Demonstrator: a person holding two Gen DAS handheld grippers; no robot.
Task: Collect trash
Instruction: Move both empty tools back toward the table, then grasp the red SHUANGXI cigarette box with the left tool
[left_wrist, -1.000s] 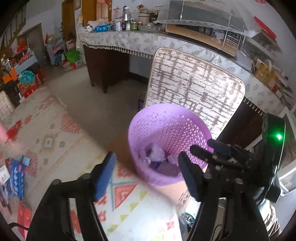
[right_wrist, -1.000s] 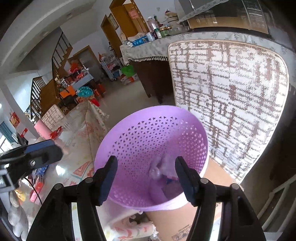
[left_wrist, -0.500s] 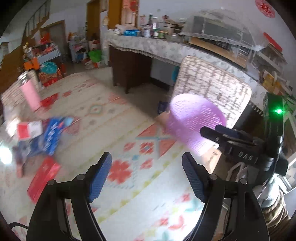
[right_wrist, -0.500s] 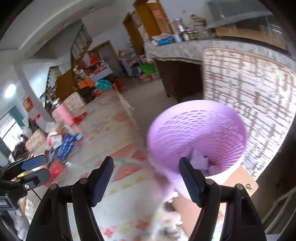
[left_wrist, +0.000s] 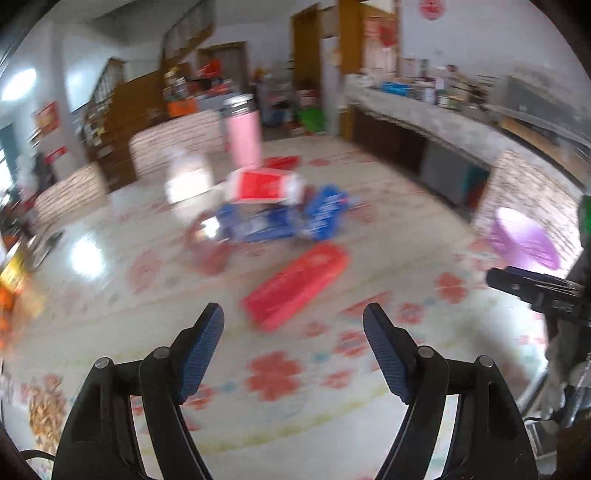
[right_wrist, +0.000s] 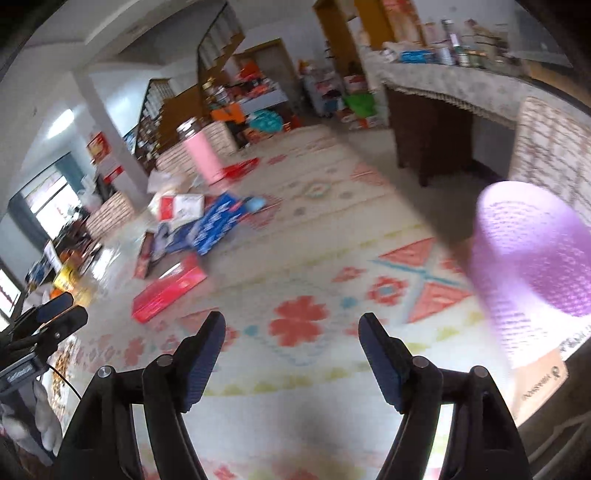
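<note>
A purple mesh basket (right_wrist: 532, 258) stands at the right on a patterned cloth; it also shows far right in the left wrist view (left_wrist: 522, 238). Trash lies on the cloth: a long red box (left_wrist: 295, 286) (right_wrist: 168, 291), blue packets (left_wrist: 284, 219) (right_wrist: 212, 221) and a red-and-white carton (left_wrist: 264, 184) (right_wrist: 181, 206). My left gripper (left_wrist: 293, 325) is open and empty, just short of the red box. My right gripper (right_wrist: 291, 330) is open and empty over the cloth, left of the basket. Both views are blurred.
A pink flask (left_wrist: 242, 134) (right_wrist: 201, 155) stands behind the trash. A long counter with a patterned cover (right_wrist: 461, 85) runs along the right. A woven chair back (right_wrist: 554, 147) is behind the basket. Shelves and boxes fill the far room.
Both grippers have swung left, away from the purple basket and toward the trash pile on the cloth. The red box and blue packets are now ahead of the left gripper.
</note>
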